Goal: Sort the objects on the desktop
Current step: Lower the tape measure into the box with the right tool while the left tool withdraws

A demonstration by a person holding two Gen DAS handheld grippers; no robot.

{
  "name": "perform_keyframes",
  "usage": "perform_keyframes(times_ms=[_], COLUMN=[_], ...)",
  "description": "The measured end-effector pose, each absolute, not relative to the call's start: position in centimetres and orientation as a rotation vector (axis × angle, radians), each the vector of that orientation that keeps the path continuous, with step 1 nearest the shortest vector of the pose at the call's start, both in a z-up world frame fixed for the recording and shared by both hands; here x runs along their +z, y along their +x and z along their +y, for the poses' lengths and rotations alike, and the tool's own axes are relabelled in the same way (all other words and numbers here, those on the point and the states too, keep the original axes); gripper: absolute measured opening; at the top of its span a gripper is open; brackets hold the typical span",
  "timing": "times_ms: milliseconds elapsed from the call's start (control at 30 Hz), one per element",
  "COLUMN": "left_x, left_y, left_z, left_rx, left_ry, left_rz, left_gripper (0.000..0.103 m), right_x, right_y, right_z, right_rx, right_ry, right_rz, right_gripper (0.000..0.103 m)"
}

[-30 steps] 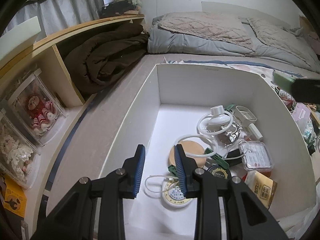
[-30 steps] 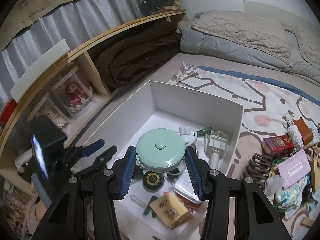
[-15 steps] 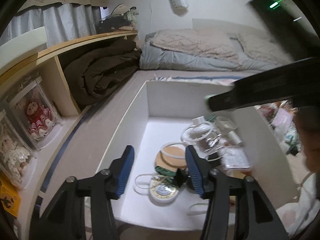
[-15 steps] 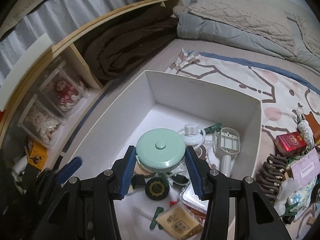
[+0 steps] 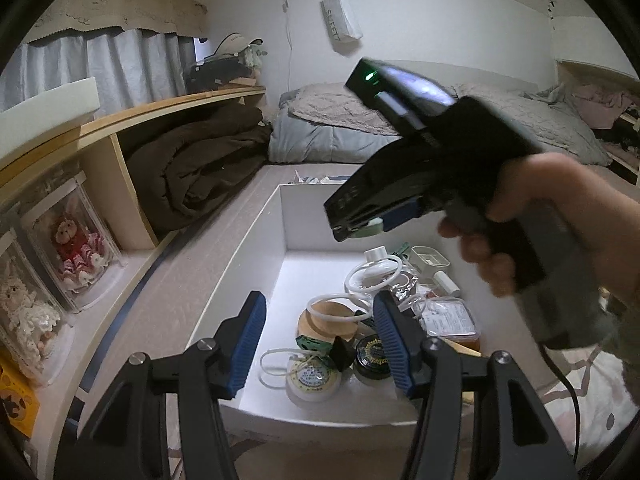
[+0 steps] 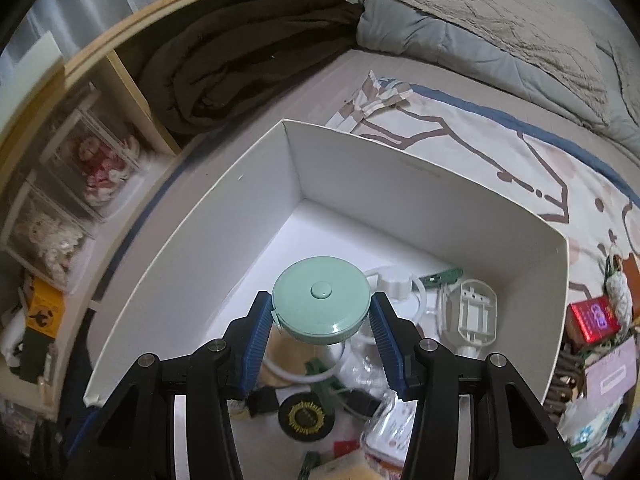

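holding mint round case [image 6: 320, 300] over cluttered white box [image 6: 224, 232], right gripper [image 6: 320, 320] clamped, left gripper [image 5: 320, 344] parted, empty

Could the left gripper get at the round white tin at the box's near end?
Probably yes: the left gripper is open and empty, the round white tin lies uncovered just beyond it, though a white cord loops alongside.

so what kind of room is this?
Most likely a bedroom, worked on at floor level: a made bed with a grey duvet, a low wooden shelf holding boxed dolls, and a patterned rug under the white box.
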State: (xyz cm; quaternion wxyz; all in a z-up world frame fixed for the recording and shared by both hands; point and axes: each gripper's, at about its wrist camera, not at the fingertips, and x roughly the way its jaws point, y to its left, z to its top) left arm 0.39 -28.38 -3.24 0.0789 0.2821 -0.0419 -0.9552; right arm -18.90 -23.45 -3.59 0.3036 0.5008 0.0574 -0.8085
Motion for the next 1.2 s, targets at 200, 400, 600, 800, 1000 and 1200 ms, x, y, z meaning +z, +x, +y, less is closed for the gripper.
perform_keyframes(times_ms=[200,400,600,800,1000,1200], left_x=[-3.5,-4.0,-4.3,-4.5,-4.2,-3.8], left_y=[1.8,2.1,2.2,2.3,2.4,2.6], left_z=[-29.0,-30.1,-30.5,-30.7,-30.4,-29.9], left_rx=[-2.865,-2.876,-2.863,-2.856,-2.853,-2.850], left_ry=[0.817,0.834,0.839,0.851,0.845,0.837], left_rz=[-0.081,-0.016,-0.014,-0.011,-0.025,-0.027], left_gripper=[0.057,0.057,0.057,0.057,0.057,0.057], right_x=[-4.3,-4.5,-4.7,-4.4,-3.5,-2.8], right_y=[-20.1,-20.5,-21.4,-21.4,-20.5,-19.1], right_z=[-25.0,-26.3,-26.3,-26.0,-24.9,-22.5], right_rx=[-2.132,-2.145,-2.137,-2.137,-2.113,-2.143], right_ry=[1.368,1.358,1.353,1.342,1.305,1.248], right_rz=[0.178,0.206,0.060,0.054,0.087,0.070], right_gripper=[0.050,0.050,0.058,0.073,0.073,0.073])
